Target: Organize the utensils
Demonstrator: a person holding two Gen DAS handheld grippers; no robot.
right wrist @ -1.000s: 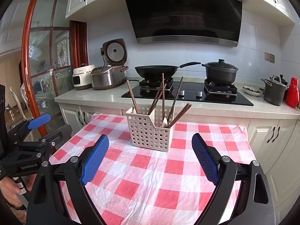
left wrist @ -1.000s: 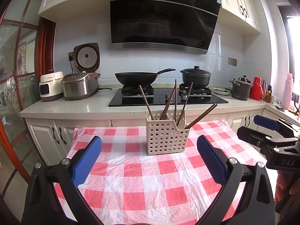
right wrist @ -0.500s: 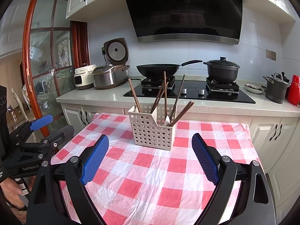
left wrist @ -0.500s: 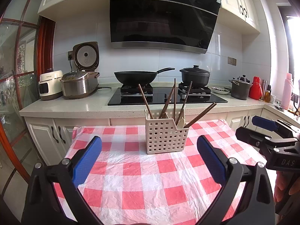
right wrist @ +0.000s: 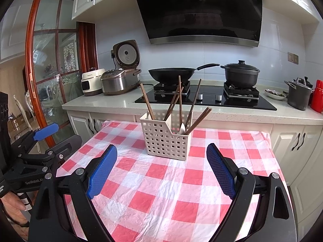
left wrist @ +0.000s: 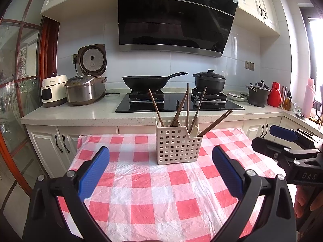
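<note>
Though slanted, chopsticks (left wrist: 182, 109) in basket (left wrist: 177, 148)

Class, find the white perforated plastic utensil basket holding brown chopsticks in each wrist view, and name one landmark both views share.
Left wrist view: the white perforated plastic utensil basket stands just right of centre, on the red-and-white checked tablecloth.
Right wrist view: the basket stands about centre, slightly left, on the same cloth.
Shared landmark: the black wok on the stove behind it.
</note>
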